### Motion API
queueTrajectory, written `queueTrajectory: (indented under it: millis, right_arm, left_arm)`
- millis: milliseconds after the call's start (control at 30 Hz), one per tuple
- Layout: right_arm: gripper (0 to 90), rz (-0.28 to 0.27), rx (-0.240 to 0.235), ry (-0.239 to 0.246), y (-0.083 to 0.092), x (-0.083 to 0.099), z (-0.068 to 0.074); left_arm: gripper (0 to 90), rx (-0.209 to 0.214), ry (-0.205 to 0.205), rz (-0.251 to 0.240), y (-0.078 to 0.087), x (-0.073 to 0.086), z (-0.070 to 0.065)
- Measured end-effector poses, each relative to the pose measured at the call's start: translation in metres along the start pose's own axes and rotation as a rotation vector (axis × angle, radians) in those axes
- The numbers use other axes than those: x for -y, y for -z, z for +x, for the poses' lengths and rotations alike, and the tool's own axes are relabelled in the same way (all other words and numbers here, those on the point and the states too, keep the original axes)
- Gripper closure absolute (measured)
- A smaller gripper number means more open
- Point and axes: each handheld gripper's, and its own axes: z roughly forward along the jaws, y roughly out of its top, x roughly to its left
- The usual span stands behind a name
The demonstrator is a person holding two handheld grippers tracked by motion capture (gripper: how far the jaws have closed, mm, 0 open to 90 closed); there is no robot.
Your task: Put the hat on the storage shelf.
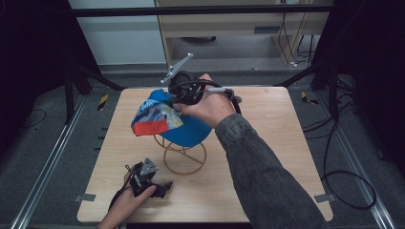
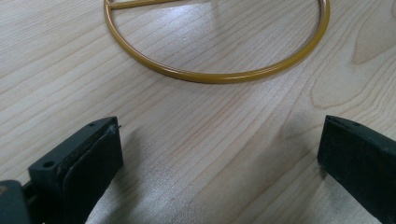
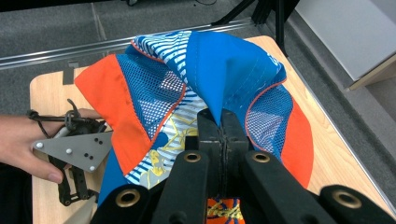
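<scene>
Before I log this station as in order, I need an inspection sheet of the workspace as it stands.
Surface: wooden table, taped at its near corners.
Job's things: blue and orange cap over the gold wire stand; the stand's ring base lies flat on the wood.
Clutter: nothing seen.
Grippers: right gripper shut, pinching a fold of the cap's fabric; left gripper open, low over bare wood near the ring, holding nothing.
Cables: black cable looped on the floor at right.
Surroundings: grey floor, black frame struts, pale cabinet behind.
</scene>
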Motion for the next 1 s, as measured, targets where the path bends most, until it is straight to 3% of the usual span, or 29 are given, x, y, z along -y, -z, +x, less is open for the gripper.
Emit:
queueTrajectory:
  millis: [500,1000]
  right_arm:
    - [89.4,0.044,-0.002,0.015,-0.008,0.004,0.005]
    - [86.3,0.046,-0.012,0.013,-0.011,0.006,0.006]
  left_arm:
    - [0.0,0.0,0.0,0.0,0.0,0.0,0.0]
    - [0.0,0.001,0.001,-0.002,0.0,0.0,0.0]
